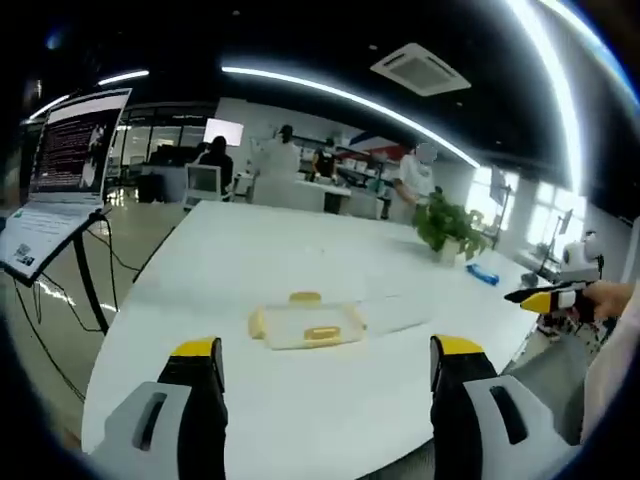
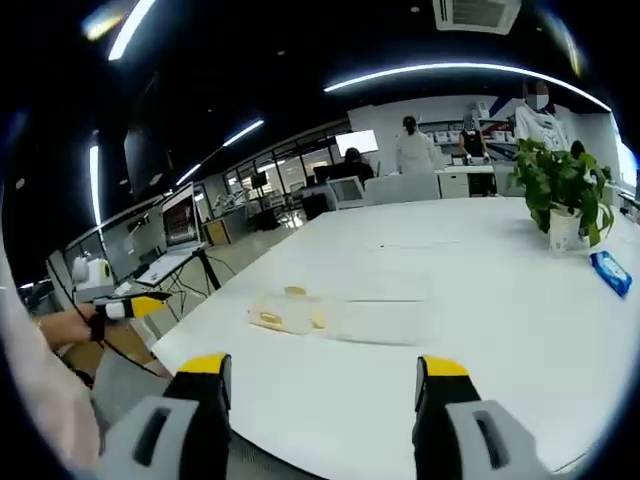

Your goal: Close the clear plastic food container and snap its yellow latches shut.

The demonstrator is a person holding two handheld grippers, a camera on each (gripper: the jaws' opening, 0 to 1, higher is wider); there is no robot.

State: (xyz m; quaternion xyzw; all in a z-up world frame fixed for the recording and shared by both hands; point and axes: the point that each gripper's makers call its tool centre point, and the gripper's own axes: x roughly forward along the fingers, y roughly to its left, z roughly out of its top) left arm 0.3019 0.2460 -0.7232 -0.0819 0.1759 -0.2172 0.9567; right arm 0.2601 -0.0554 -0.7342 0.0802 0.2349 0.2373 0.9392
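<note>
Left gripper view shows the big white surface (image 1: 300, 400) first, w/ the clear plastic food container (image 1: 305, 325) lying near the middle of its near part. The container sits low and flat; yellow latches (image 1: 322, 333) show on its sides, one at the far edge, one at the front, one at the left. A clear flat part, probably the lid (image 1: 395, 312), lies just beside it to the right, so the box seems not yet closed, but the plastic is hard to read from here. Farther on the surface stand a potted plant (image 1: 448, 228) and a small blue pack (image 1: 482, 275), well apart from the container, not in the way. A laptop (image 1: 65, 175) is on a stand at the left, off the surface.

Left gripper (image 1: 325, 365) is released, jaws wide apart, nothing between them, hovering before the container. Right gripper (image 2: 320, 385) is also spread and empty, and in the right gripper view the container (image 2: 288, 312) is ahead and a bit left. Both are held back from the near edge, approx. facing the container from two sides, probably so each one can take a side: one to bring the lid over, the other to steady the base. No latch is pressed yet.
</note>
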